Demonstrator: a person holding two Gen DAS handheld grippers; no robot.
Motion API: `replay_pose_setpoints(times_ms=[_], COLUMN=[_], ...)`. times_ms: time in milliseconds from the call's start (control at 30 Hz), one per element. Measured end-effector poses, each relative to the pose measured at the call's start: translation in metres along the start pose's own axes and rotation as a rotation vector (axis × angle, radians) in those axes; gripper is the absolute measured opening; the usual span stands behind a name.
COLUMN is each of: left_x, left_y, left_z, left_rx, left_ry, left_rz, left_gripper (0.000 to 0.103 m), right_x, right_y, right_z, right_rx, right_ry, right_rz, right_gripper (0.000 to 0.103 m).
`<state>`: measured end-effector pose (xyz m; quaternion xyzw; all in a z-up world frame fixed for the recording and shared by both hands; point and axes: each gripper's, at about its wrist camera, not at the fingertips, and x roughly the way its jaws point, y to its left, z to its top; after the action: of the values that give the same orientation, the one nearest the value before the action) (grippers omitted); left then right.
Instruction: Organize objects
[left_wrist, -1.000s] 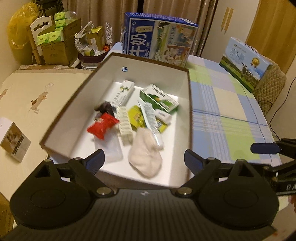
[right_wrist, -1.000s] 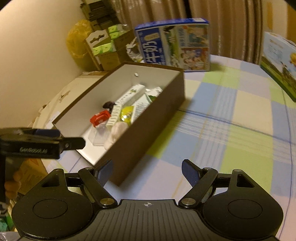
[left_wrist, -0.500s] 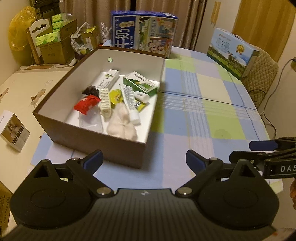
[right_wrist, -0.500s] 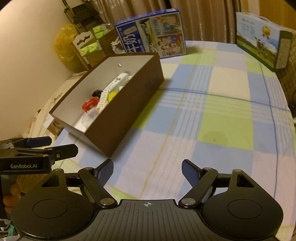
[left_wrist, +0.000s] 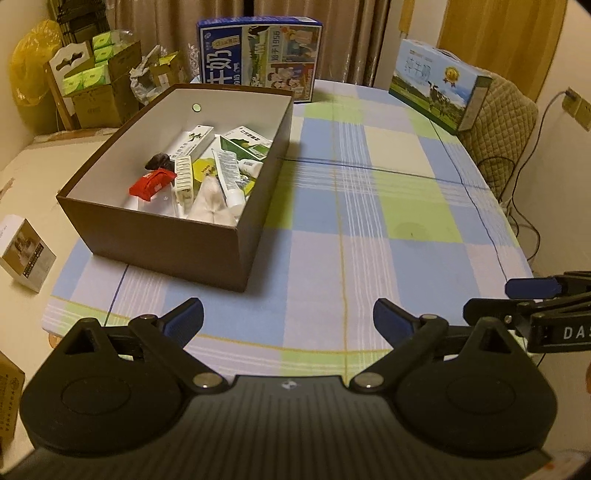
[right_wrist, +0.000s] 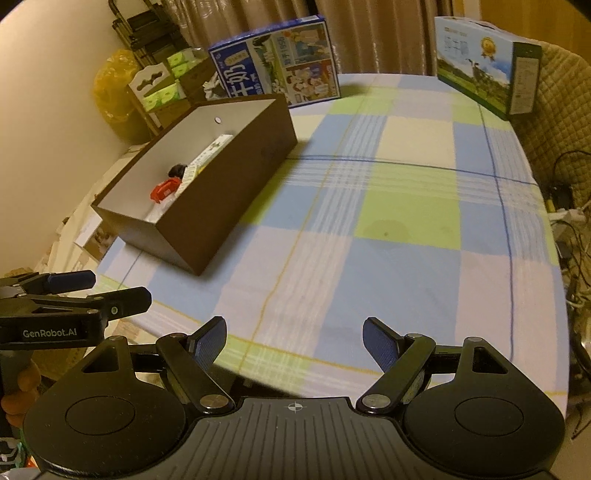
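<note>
1. The left claw (left_wrist: 288, 319) has just been opening; its jaws stand wide apart with nothing between them. The right claw (right_wrist: 294, 341) is also apart and empty.
2. The brown box (left_wrist: 173, 243), at centre left of the left view, already contains the small items, such as a red packet (left_wrist: 152, 183) and a tube (left_wrist: 229, 174), so the sorting looks finished.
3. The bench (left_wrist: 369, 229) carries a checked cloth; milk cartons (left_wrist: 258, 55) and curtains stand at the top of the frame.

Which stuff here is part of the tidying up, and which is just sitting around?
Part of the tidying:
- brown box
- red packet inside it
- white tube inside it
- green and white carton inside it

Just sitting around:
- blue milk carton
- light blue carton
- small box off the table's left edge
</note>
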<state>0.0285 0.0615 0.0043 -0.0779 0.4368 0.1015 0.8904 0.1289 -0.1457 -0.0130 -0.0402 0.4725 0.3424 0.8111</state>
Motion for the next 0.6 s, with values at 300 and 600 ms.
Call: replay_pose_setpoints(times_ms=[300,600], left_x=[-0.011,-0.016], left_y=[-0.02,-0.039], left_z=[-0.017,-0.026], left_rx=[0.024,0.053], left_ry=[0.0,-0.004], left_rz=[-0.028,-0.048], left_gripper=[0.097,0.097], right_x=[-0.018,-0.033], right_y=[-0.014,-0.029], right_z=[-0.022,-0.033], right_rx=[0.034,0.071], right_ry=[0.001,-0.013], right_rz=[-0.048,-0.069], right_gripper=[0.078,0.078])
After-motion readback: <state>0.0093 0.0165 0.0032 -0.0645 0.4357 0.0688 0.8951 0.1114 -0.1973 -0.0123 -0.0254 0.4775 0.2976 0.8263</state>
